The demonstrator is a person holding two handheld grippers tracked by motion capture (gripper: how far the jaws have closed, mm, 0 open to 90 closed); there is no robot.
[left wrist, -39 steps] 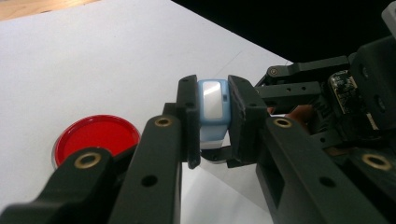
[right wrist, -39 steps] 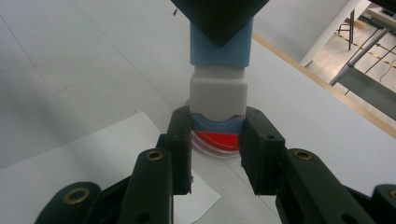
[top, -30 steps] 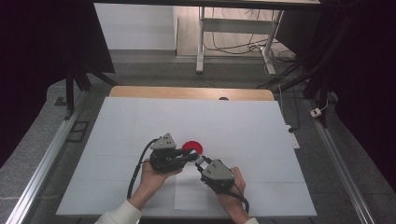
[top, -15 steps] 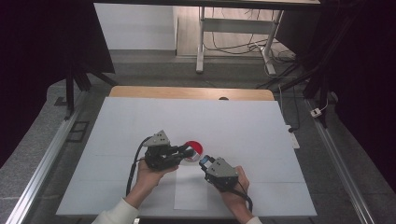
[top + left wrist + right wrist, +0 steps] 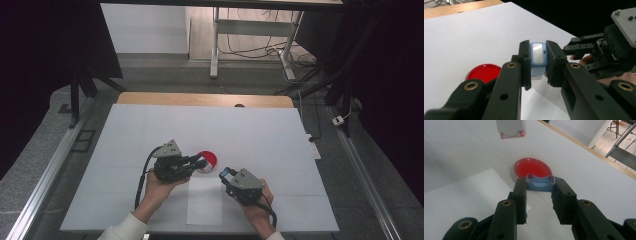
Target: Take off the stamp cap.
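A round red dish [image 5: 210,159] lies on the white table [image 5: 150,125]. My left gripper [image 5: 200,163] comes in from the left with its tips at the dish. In the left gripper view it [image 5: 537,53] is shut on a small light-blue piece with a white face [image 5: 537,58], and the dish [image 5: 483,72] lies lower left. My right gripper [image 5: 226,173] sits just right of the dish and points at it. It [image 5: 540,185] is shut on a small blue cap-like piece [image 5: 540,182], with the dish [image 5: 532,167] right behind. The right gripper's fingers [image 5: 584,38] reach in from the right.
A white paper sheet [image 5: 205,205] lies near the front edge between the hands. A wooden strip [image 5: 200,99] runs along the table's far edge. A white block with a reddish lower edge [image 5: 510,128] hangs at the top of the right gripper view; I cannot tell what it is.
The two grippers' tips were close together beside the dish. The right gripper has drawn back a little to the right with the blue piece. The left gripper has barely moved.
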